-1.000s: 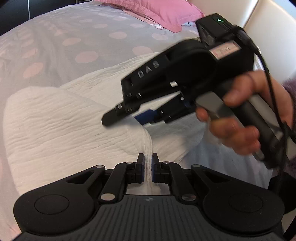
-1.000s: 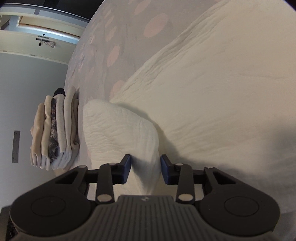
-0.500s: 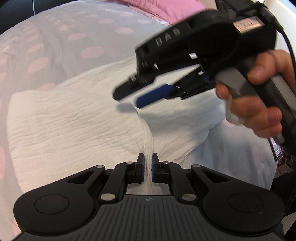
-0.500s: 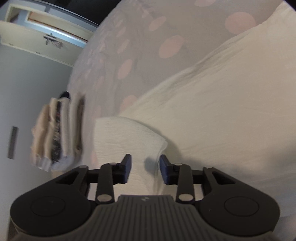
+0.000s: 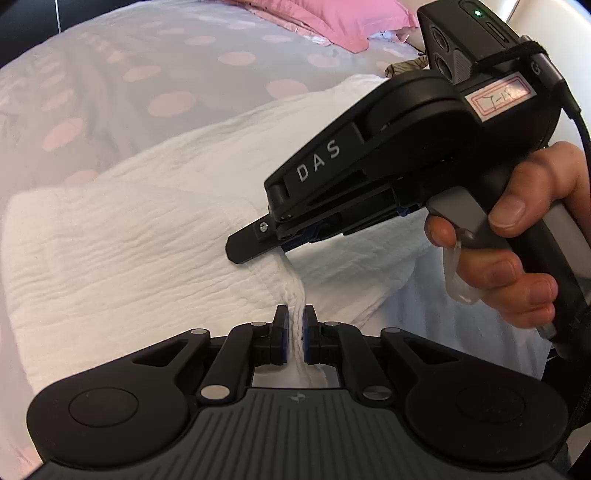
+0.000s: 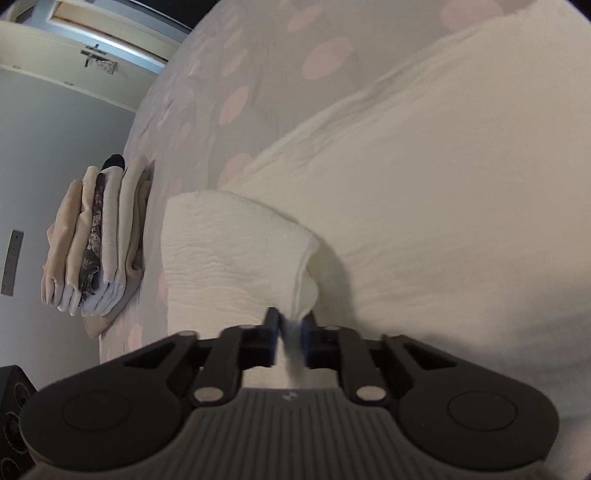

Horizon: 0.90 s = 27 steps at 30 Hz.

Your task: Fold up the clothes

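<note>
Two tongs pinched on one white garment, a fold in hand

Left of it, a stack of folded clothes [image 6: 98,243] rests on the dotted bedspread [image 5: 155,70]; the white garment [image 5: 122,251] lies partly doubled mid-bed, the left gripper [image 5: 294,334] nipping its near edge, the right gripper [image 6: 291,334] clamping a bunched corner, so its folding seems unfinished.

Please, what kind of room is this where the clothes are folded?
Most likely a bedroom. The work lies on a bed with a grey, pink-dotted cover, a pink pillow at its far end, and a stack of folded clothes near the bed's edge, with a door behind.
</note>
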### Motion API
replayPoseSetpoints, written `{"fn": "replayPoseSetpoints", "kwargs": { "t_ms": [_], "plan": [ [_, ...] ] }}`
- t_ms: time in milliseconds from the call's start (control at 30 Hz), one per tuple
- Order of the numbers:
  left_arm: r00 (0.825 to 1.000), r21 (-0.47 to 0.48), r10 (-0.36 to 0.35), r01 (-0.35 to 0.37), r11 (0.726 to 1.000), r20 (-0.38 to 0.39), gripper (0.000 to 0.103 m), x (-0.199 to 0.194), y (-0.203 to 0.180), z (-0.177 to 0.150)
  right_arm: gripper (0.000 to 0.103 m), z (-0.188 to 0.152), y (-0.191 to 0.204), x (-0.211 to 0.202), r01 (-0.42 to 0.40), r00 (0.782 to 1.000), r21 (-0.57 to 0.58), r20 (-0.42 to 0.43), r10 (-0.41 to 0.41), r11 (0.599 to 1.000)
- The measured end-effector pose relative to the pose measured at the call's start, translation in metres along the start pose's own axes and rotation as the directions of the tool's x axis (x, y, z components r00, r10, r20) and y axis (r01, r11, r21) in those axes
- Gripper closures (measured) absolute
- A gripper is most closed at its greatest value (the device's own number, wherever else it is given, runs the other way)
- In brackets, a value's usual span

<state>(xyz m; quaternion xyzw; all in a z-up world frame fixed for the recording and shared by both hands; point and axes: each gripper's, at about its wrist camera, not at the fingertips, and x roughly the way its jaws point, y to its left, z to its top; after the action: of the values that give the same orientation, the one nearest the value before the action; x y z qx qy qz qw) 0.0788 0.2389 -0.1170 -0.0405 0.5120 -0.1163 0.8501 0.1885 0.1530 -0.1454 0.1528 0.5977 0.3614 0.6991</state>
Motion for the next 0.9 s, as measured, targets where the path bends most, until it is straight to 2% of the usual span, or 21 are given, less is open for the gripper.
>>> {"fn": "replayPoseSetpoints", "kwargs": {
  "t_ms": [67, 100, 133, 300, 467, 567, 667, 767, 900],
  "plan": [
    [1.000, -0.019, -0.006, 0.007, 1.000, 0.022, 0.078, -0.010, 0.006, -0.001, 0.095, 0.004, 0.011, -0.005, 0.023, 0.999, -0.057, 0.025, -0.021, 0.998],
    [0.999, -0.032, -0.006, 0.007, 0.999, 0.033, 0.060, -0.016, 0.010, -0.002, 0.095, 0.009, 0.018, -0.010, 0.038, 0.999, -0.091, 0.042, -0.034, 0.995],
    [0.999, -0.040, 0.007, -0.005, 0.999, 0.051, 0.053, -0.023, 0.014, -0.004, 0.095, 0.013, 0.025, -0.014, 0.054, 0.997, -0.125, 0.060, -0.047, 0.991],
    [0.988, -0.074, 0.116, -0.108, 0.991, 0.104, 0.051, -0.055, 0.036, -0.026, 0.095, 0.042, 0.060, -0.055, 0.181, 0.979, -0.289, 0.143, -0.144, 0.940],
    [0.977, -0.181, 0.192, -0.173, 0.968, 0.095, 0.051, -0.066, 0.067, -0.038, 0.095, 0.068, 0.081, -0.107, 0.338, 0.936, -0.391, 0.238, -0.260, 0.856],
    [0.978, -0.219, 0.191, -0.169, 0.961, 0.086, 0.051, -0.075, 0.084, -0.054, 0.095, 0.082, 0.075, -0.138, 0.420, 0.902, -0.383, 0.279, -0.330, 0.823],
    [0.980, -0.208, 0.181, -0.161, 0.965, 0.078, 0.051, -0.083, 0.090, -0.053, 0.095, 0.095, 0.067, -0.169, 0.498, 0.861, -0.369, 0.318, -0.397, 0.785],
    [0.983, -0.196, 0.162, -0.143, 0.970, 0.082, 0.051, -0.075, 0.084, -0.054, 0.095, 0.107, 0.052, -0.199, 0.558, 0.823, -0.338, 0.345, -0.452, 0.758],
    [0.987, -0.203, 0.125, -0.103, 0.974, 0.097, 0.051, -0.059, 0.076, -0.041, 0.095, 0.121, 0.019, -0.221, 0.613, 0.783, -0.286, 0.349, -0.515, 0.737]
  ]
}}
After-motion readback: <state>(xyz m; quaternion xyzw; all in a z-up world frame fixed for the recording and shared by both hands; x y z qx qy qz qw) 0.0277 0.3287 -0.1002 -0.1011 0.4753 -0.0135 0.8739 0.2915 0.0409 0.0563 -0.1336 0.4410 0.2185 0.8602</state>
